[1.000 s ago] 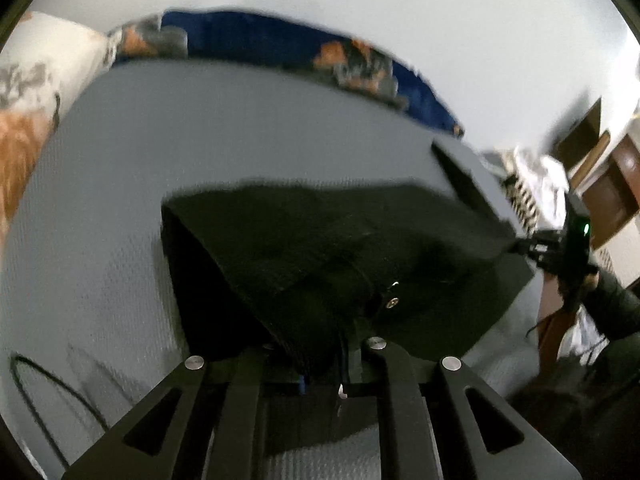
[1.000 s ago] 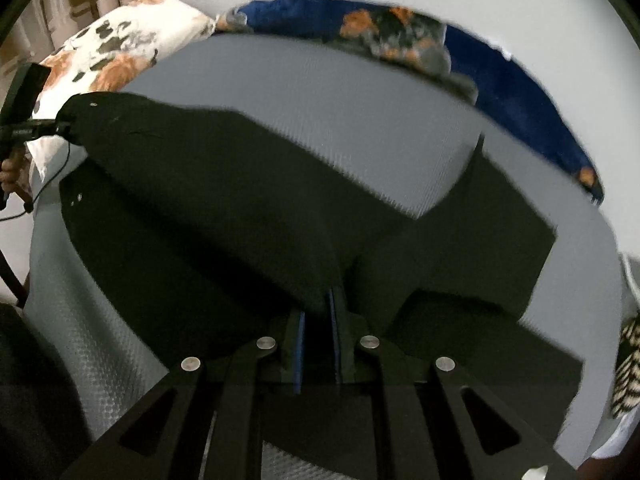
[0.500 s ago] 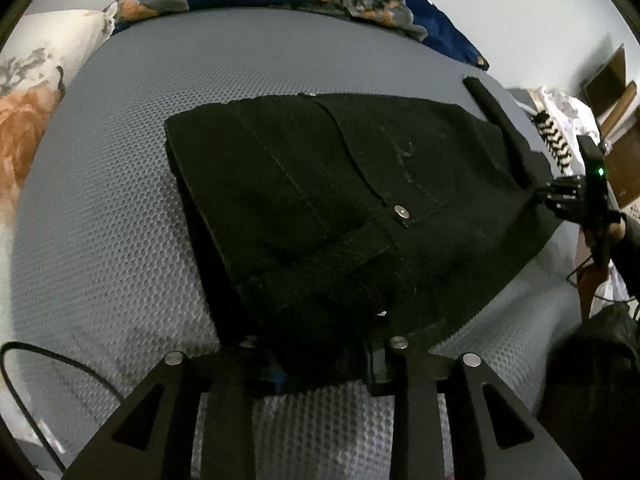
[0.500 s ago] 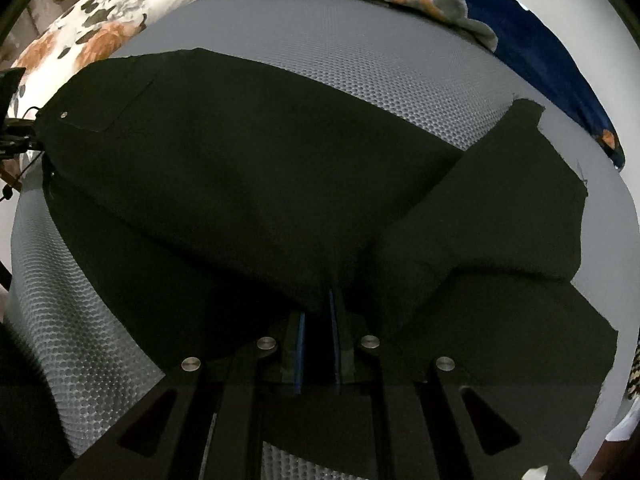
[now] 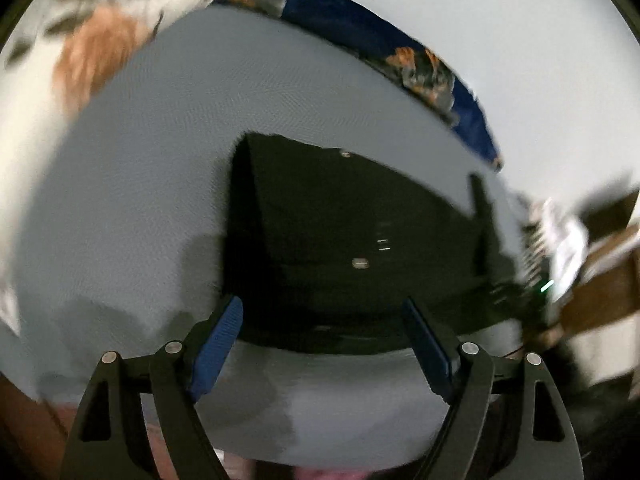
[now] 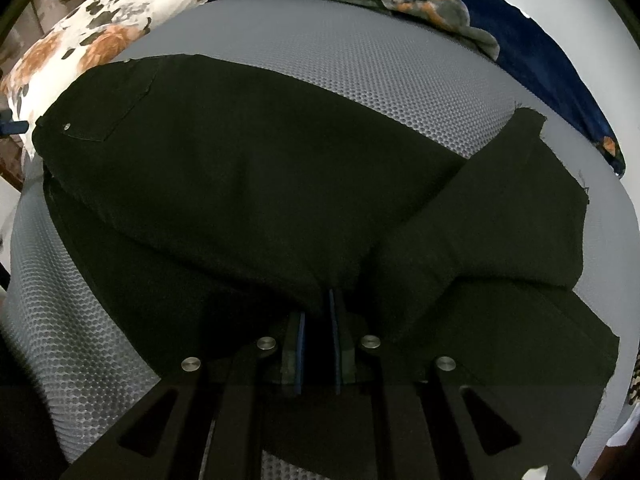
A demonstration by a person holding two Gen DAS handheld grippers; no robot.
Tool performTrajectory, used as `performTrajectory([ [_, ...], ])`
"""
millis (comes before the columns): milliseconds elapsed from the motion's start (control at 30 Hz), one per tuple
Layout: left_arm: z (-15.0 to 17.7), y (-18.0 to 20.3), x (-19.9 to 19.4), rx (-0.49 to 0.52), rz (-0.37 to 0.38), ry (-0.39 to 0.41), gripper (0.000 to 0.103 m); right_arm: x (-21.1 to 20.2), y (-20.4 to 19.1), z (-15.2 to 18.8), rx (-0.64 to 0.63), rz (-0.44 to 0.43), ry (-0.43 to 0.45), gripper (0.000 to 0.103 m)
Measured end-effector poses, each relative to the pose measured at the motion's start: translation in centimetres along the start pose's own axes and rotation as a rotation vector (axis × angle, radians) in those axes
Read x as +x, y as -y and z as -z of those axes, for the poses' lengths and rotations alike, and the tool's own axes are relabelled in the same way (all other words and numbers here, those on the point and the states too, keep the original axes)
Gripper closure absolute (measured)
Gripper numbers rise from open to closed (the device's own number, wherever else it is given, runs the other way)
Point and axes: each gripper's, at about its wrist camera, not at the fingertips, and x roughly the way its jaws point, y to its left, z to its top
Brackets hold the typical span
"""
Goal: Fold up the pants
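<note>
Black pants (image 6: 256, 184) lie folded over on a grey mesh mattress (image 6: 360, 68), their waist end with a rivet at the left and the legs bunched to the right. My right gripper (image 6: 318, 312) is shut on a fold of the pants at its near edge. In the blurred left wrist view the pants (image 5: 340, 236) lie flat ahead, and my left gripper (image 5: 322, 316) hangs just short of their near edge. Its jaws are opening, blue pads wide apart, with nothing between them. The right gripper (image 5: 516, 292) shows small at the pants' far right corner.
A floral white and orange pillow (image 6: 84, 44) lies at the mattress's back left. A dark blue floral blanket (image 6: 500, 12) runs along the far edge against a pale wall. Brown wooden furniture (image 5: 600, 280) stands beyond the mattress at the right of the left wrist view.
My left gripper let go of the pants' waist, its jaws spread wide, and it drew back and rolled. The pants settled flat on the mattress. The right gripper keeps its hold, having sunk slightly.
</note>
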Motion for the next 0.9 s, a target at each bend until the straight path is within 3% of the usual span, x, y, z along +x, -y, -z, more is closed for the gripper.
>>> performTrajectory([
  [100,0.6,-0.4,1.5,-0.15,0.063,-0.039,0.023,-0.1,0.0,0.1,0.008,-0.004,0.009,0.093],
  [267,1.4,-1.2,3.9,-0.273,0.029,-0.07,0.029,-0.2,0.1,0.0,0.001,-0.002,0.018,0.093],
  [333,1.5,-1.3,4.7,-0.292,0.03,-0.055,0.048,-0.4,0.0,0.0,-0.001,0.004,0.025,0.094],
  [367,1.4,-1.4,5.0,-0.296,0.02,-0.044,0.062,-0.5,0.0,0.0,0.005,0.006,0.029,0.094],
  [500,0.8,0.0,5.5,-0.225,-0.041,0.005,0.082,-2.0,0.0,0.2,0.023,0.035,0.055,0.094],
  [667,-0.5,2.5,4.4,-0.042,-0.075,0.042,0.083,-4.5,-1.0,1.3,0.016,0.049,0.055,0.094],
  [767,-0.7,2.2,5.3,0.039,-0.118,-0.002,0.083,-4.8,-1.6,2.4,0.019,0.014,0.025,0.094],
  [900,0.2,0.2,7.9,0.047,-0.164,-0.102,0.083,-2.9,-2.5,3.8,0.018,-0.002,-0.045,0.094],
])
